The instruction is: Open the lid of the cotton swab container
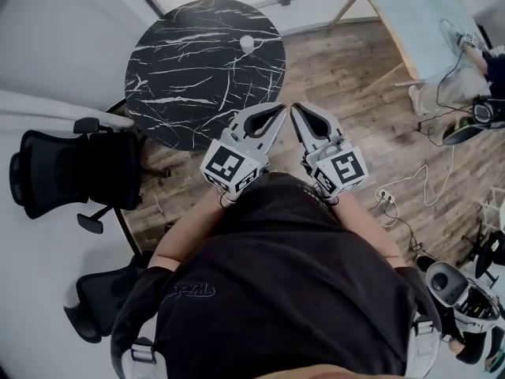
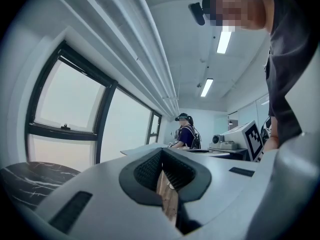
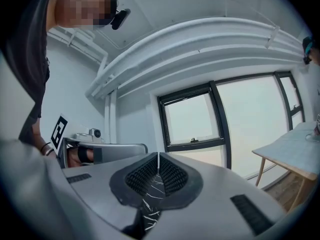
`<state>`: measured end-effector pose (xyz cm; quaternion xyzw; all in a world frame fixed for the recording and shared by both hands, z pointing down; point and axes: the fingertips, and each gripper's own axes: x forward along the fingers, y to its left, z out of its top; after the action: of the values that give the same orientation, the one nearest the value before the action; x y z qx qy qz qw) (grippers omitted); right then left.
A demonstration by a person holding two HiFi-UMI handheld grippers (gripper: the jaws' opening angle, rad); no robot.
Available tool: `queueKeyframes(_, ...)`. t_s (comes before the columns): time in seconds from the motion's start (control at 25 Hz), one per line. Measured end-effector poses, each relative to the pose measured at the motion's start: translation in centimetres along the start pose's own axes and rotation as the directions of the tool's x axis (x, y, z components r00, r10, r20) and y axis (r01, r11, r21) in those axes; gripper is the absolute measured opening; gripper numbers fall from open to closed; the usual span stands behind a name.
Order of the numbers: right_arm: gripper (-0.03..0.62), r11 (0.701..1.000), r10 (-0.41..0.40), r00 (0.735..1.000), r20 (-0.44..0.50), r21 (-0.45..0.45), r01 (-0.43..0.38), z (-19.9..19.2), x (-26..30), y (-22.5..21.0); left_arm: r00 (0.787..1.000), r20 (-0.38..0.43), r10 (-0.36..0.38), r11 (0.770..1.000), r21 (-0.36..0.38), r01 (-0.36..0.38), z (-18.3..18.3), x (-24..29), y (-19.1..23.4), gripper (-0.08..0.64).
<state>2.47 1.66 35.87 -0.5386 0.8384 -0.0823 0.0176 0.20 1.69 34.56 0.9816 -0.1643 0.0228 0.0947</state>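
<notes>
A small white cylindrical cotton swab container (image 1: 247, 44) stands near the far edge of a round black marble table (image 1: 181, 77); its lid looks down. My left gripper (image 1: 278, 110) and right gripper (image 1: 297, 109) hang side by side in front of my body, over the table's near edge and well short of the container. Both are shut with nothing between the pads. In the left gripper view the jaws (image 2: 161, 151) meet at the tip, and a slice of the marble table (image 2: 30, 176) shows low left. The right gripper (image 3: 158, 156) also has its pads together.
Two black office chairs (image 1: 71, 168) (image 1: 102, 298) stand left of the table. A pale wooden table (image 1: 418, 18) is at the upper right, with cables and a power strip (image 1: 387, 198) on the wood floor. Another person (image 2: 187, 131) stands far off by the windows.
</notes>
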Motion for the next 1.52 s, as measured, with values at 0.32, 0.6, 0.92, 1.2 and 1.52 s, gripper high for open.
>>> queueKeyframes(0.32, 0.025, 0.999, -0.037, 0.999, 0.005, -0.011, 0.037, 0.9, 7.1, 2.2, 0.999, -0.002, -0.036, 0.999, 0.009, 0.036, 1.5, -2.6, 7.0, 0.015)
queueKeyframes(0.6, 0.025, 0.998, -0.058, 0.998, -0.007, -0.016, 0.058, 0.6, 11.1, 3.4, 0.998, -0.018, -0.064, 0.998, -0.003, 0.064, 1.1, -4.4, 10.5, 0.015)
queueKeyframes(0.92, 0.025, 0.998, -0.062, 0.998, -0.014, -0.022, 0.061, 0.8, 13.7, 3.2, 0.996, -0.028, -0.083, 0.996, -0.01, 0.083, 1.1, -4.7, 12.5, 0.015)
queueKeyframes(1.2, 0.025, 0.999, -0.034, 0.999, 0.002, -0.004, 0.034, 0.7, 15.9, 2.5, 0.998, -0.039, -0.041, 0.999, 0.02, 0.041, 1.2, -4.6, 14.8, 0.015)
queueKeyframes(1.52, 0.025, 1.0, -0.007, 1.0, -0.004, -0.006, 0.007, 0.7, 17.7, 0.7, 1.0, -0.023, -0.001, 0.999, 0.034, 0.002, 1.5, -3.3, 16.6, 0.017)
